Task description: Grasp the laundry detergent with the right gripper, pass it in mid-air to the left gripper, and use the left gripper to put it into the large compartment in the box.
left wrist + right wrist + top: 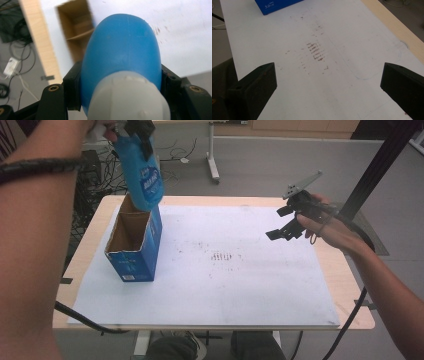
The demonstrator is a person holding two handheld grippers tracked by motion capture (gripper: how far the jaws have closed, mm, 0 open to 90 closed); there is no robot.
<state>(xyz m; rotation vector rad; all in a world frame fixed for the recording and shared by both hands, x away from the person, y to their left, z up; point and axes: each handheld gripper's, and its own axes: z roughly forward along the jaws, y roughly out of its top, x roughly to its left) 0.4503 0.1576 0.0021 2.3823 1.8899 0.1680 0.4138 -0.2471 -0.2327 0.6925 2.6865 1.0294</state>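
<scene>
We have the blue bottle point(143, 172) clamped in our left claw point(141, 129), hanging just over the open box point(134, 240) below (extraction looks nearly done). Right claw point(284, 222) gapes empty; next, clear the rim.

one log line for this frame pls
left claw: shut on blue bottle, above open box | right claw: open, empty

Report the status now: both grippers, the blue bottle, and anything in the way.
Left gripper shut on blue bottle, above open blue carton. Right gripper open, empty, over white mat. Nothing in the way.
</scene>
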